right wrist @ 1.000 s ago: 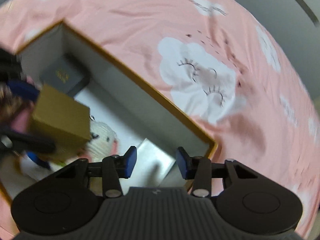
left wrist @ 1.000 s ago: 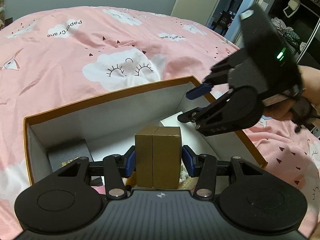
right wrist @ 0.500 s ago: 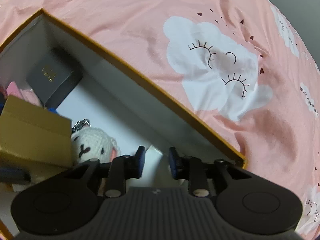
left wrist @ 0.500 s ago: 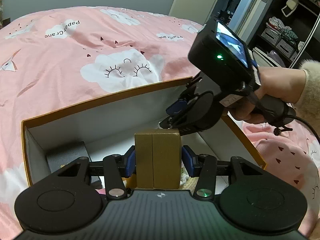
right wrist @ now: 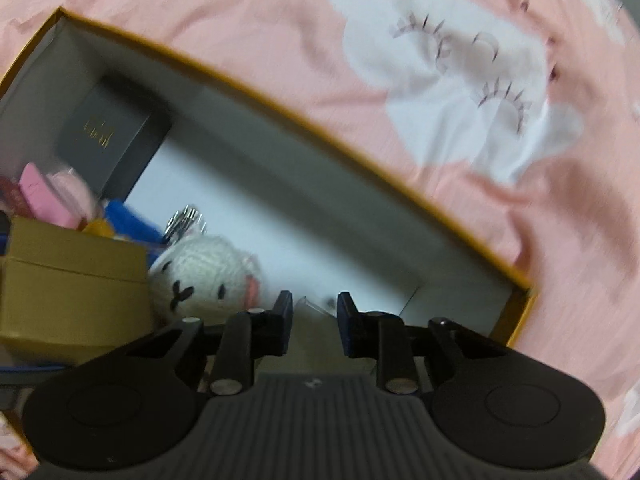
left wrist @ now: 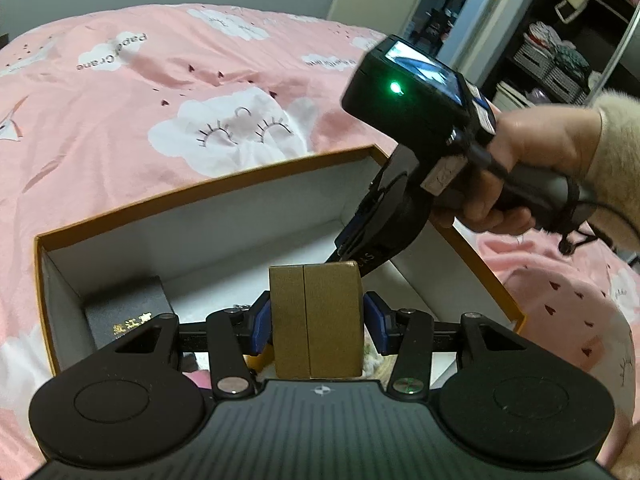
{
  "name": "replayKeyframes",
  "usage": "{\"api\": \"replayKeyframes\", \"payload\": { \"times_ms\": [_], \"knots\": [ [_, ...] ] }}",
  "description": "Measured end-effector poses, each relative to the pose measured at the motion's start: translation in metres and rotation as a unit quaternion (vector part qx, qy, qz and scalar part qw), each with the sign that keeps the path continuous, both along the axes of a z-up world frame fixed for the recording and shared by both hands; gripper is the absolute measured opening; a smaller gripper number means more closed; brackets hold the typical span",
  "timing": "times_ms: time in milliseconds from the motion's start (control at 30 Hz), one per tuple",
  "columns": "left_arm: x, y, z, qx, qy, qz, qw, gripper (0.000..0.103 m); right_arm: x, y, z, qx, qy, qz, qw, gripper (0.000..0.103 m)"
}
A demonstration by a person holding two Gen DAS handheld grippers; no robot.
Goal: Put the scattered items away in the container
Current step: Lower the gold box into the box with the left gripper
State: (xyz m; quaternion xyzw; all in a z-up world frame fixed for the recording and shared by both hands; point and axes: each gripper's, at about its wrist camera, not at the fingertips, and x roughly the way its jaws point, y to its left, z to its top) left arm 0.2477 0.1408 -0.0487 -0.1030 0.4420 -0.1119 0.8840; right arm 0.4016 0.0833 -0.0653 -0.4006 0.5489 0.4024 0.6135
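While the left gripper [left wrist: 317, 322] clamps the gold box [left wrist: 316, 320] above the open container [left wrist: 240, 224], the right gripper [left wrist: 352, 242] dips in just behind; lowering could knock them together.

From the right wrist, its jaws stand narrow, contents unclear, close to a knitted toy [right wrist: 200, 276] that could snag.
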Motion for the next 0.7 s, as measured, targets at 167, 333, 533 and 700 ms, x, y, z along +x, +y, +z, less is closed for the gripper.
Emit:
{"api": "replayKeyframes", "payload": {
  "times_ms": [167, 333, 533, 700],
  "knots": [
    [0.000, -0.011, -0.003, 0.020, 0.009, -0.026, 0.9994, 0.055, -0.011, -0.001, 0.004, -0.009, -0.011, 0.012, 1.000, 0.029],
    [0.002, -0.010, -0.002, 0.025, 0.006, -0.020, 0.9995, 0.055, -0.019, -0.009, 0.011, 0.016, -0.024, 0.014, 0.999, 0.027],
    [0.009, -0.012, 0.004, 0.043, 0.000, -0.028, 0.9987, 0.055, -0.033, -0.031, 0.044, 0.083, -0.077, 0.010, 0.994, 0.032],
    [0.019, -0.019, 0.018, 0.081, -0.029, -0.058, 0.9946, 0.055, -0.034, -0.054, 0.072, 0.127, -0.114, 0.023, 0.985, 0.038]
  ]
}}
